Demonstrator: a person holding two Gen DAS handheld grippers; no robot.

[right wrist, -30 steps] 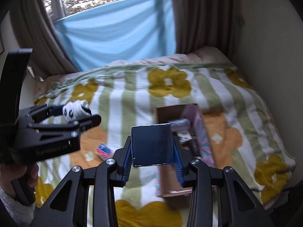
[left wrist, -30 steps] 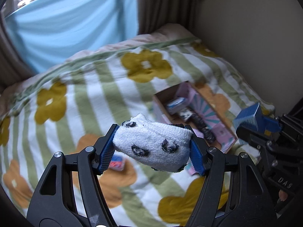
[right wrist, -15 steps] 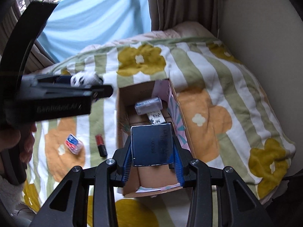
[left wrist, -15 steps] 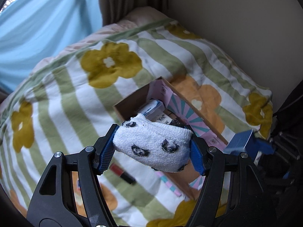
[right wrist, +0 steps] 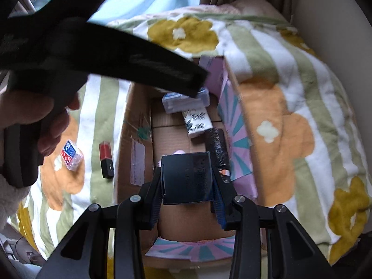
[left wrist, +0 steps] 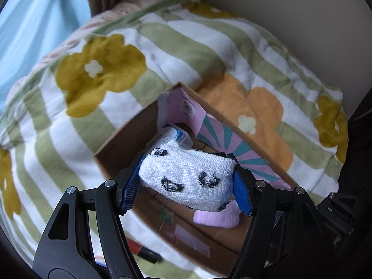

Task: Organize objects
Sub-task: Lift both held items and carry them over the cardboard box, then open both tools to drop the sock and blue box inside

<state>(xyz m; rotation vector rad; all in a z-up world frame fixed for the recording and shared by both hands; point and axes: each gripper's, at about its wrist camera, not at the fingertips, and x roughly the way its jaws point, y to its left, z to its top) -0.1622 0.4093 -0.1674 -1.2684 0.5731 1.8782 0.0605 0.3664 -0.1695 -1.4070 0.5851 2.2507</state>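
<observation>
My left gripper [left wrist: 187, 182] is shut on a rolled white sock with black spots [left wrist: 188, 176] and holds it above the open cardboard box [left wrist: 121, 144]. My right gripper [right wrist: 187, 186] is shut on a dark blue box [right wrist: 187, 177] and holds it over the near part of the same cardboard box [right wrist: 137, 121]. Inside lie a clear plastic case [right wrist: 183, 100], a white printed pack [right wrist: 197, 121], a black roll [right wrist: 216, 144] and a pink item [left wrist: 216, 217]. The left gripper's body crosses the top left of the right wrist view, blurred.
The box sits on a bed with a green-striped flowered blanket [right wrist: 290, 74]. A red and black lipstick [right wrist: 106, 160] and a small clear case with a red-blue card [right wrist: 71, 154] lie on the blanket left of the box. A wall [left wrist: 302, 11] borders the bed's right side.
Both grippers have moved forward over the box, with their loads still held. The box fills more of both views, and the left gripper now sweeps across the right wrist view.
</observation>
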